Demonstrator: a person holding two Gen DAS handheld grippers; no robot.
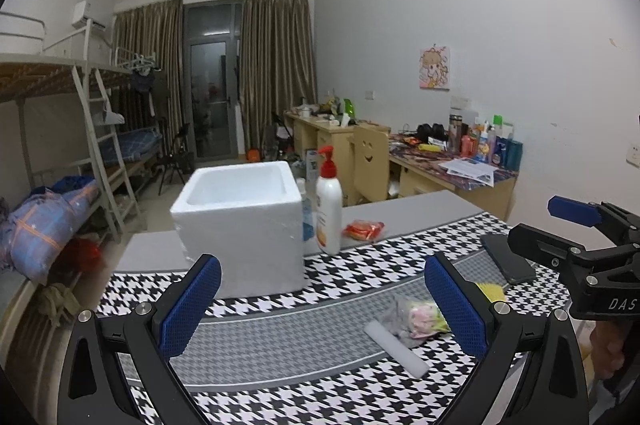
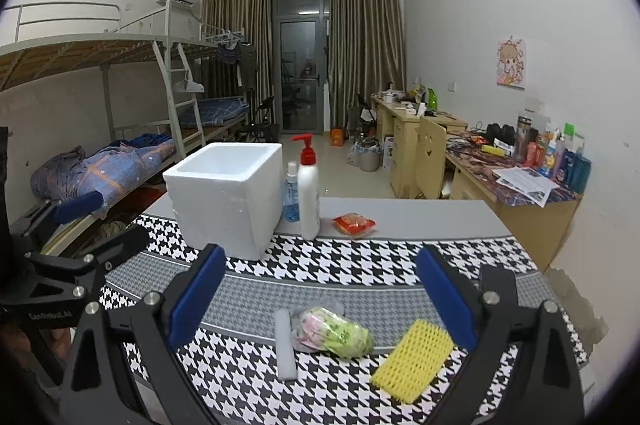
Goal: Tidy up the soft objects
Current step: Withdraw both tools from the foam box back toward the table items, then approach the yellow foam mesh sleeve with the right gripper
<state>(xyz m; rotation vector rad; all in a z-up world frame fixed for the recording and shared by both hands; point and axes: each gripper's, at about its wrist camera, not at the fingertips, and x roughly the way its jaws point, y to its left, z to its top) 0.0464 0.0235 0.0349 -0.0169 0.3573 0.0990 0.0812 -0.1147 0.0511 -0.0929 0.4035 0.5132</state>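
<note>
I hold both grippers spread and empty, the left gripper [image 1: 322,305] and right gripper [image 2: 322,299], above the foam strip [image 2: 286,344], plastic bag [image 2: 332,333] and yellow foam net [image 2: 414,361] on the tabletop [image 2: 420,221]; the open foam box [image 2: 226,193] stands behind, likely their destination.

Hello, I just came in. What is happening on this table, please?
A person holds one hand-held gripper in each hand above a houndstooth-patterned table. Both the left hand-held gripper and the right hand-held gripper are open and hold nothing. Near them lie a white foam strip, a clear bag of soft items and a yellow foam net. A white foam box stands open behind them. Nothing is picked up yet.
</note>
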